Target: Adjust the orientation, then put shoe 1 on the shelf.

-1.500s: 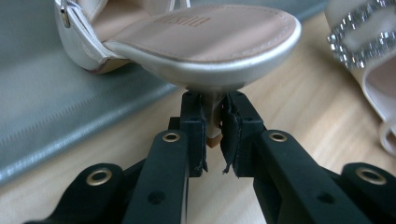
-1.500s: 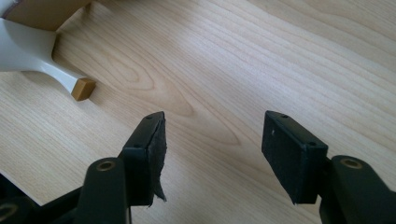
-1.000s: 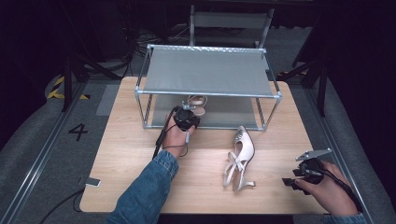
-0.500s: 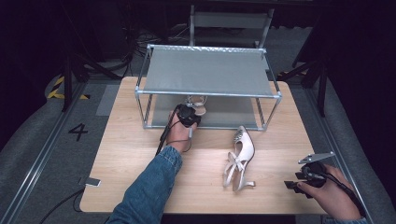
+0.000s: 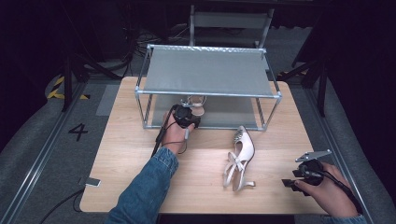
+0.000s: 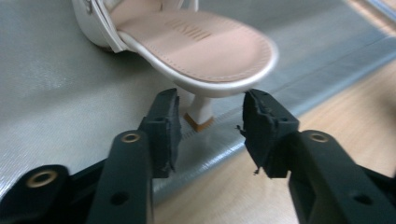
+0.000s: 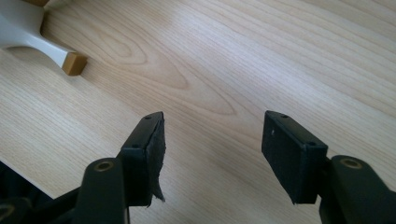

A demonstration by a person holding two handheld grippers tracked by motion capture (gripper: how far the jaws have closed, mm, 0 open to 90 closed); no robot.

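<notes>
Left gripper view puts the left gripper (image 6: 208, 128) low at the front edge of the rack's grey lower shelf (image 6: 56, 93), its two black jaws spread with a clear gap between them. Just beyond that gap stands the heel of the sandal on the shelf (image 6: 205, 51), the heel tip resting on the grey mesh; the jaws flank it without touching, and the padded insole juts out above them, toe end farther in. In the high view the same gripper (image 5: 187, 117) sits at the front of the metal rack (image 5: 208, 72), the sandal (image 5: 196, 103) right past it under the top tier.

Nearer the person, the right gripper (image 5: 299, 177) rests near the table's (image 5: 130, 140) right front corner, jaws apart over bare wood, holding nothing. The second sandal (image 5: 240, 158) lies on its side between the two hands, well apart from the right gripper; its heel tip (image 7: 74, 63) shows at the upper left of the right gripper view
</notes>
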